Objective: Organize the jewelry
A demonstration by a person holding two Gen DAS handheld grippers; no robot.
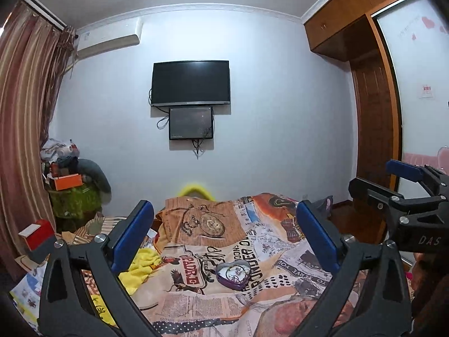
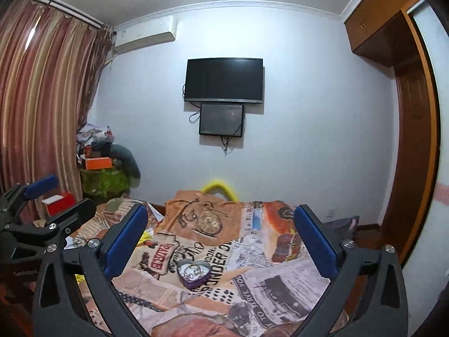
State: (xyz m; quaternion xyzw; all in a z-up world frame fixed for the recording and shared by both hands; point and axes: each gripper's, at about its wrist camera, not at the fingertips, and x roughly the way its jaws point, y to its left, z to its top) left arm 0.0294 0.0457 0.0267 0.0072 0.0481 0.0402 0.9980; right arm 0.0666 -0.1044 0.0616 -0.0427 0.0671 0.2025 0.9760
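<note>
Both the left gripper (image 1: pixel 224 241) and right gripper (image 2: pixel 221 241) are hovering wide open, empty; the purple heart-shaped jewelry tin (image 1: pixel 233 274) at six o'clock needs a slow, level approach.

Left gripper (image 1: pixel 224 241), jaws wide apart and nothing between them, held above a bed (image 1: pixel 280 252) spread with a newspaper-print cover. A purple heart-shaped tin (image 1: pixel 233 275) lies open on the cover, jewelry (image 1: pixel 235 273) inside it. A yellow cloth (image 1: pixel 140 266) lies at the cover's left edge. Right gripper (image 1: pixel 364 178) enters from the right, jaws also apart. On the far wall hang a TV (image 1: pixel 190 83) and a smaller screen (image 1: pixel 190 123) just below it.
</note>
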